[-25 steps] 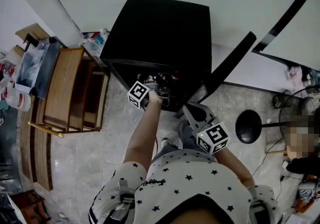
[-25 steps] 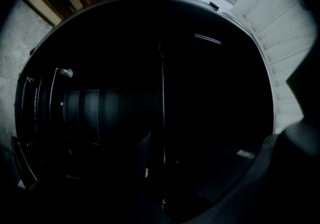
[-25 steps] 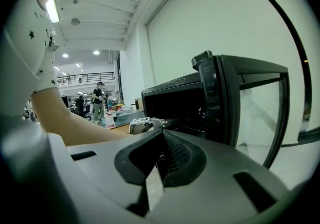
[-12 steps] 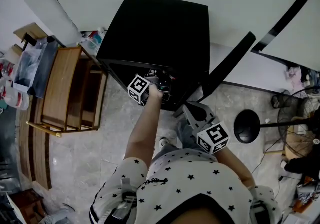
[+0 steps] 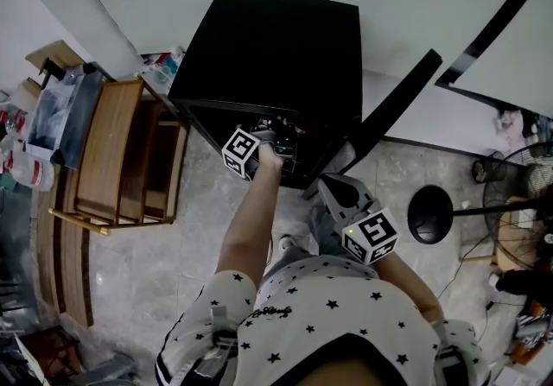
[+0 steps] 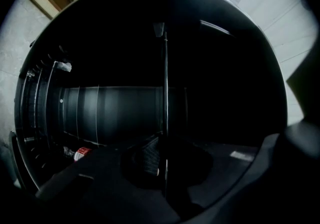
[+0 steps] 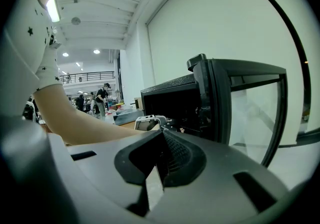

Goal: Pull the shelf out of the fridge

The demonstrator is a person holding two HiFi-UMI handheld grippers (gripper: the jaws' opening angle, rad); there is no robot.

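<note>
The left tongs pinch the thin edge of the shelf, which sits inside the dark fridge. The right tongs hang pressed together and empty, near the open door at right. A crooked pull could jam the shelf in its rails or make the grip slip.

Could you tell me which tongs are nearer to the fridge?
Left. The left tongs are inside the fridge opening, closed on the shelf edge; the right tongs hang outside, by the open door.

White shirt — black stars, short sleeves
</note>
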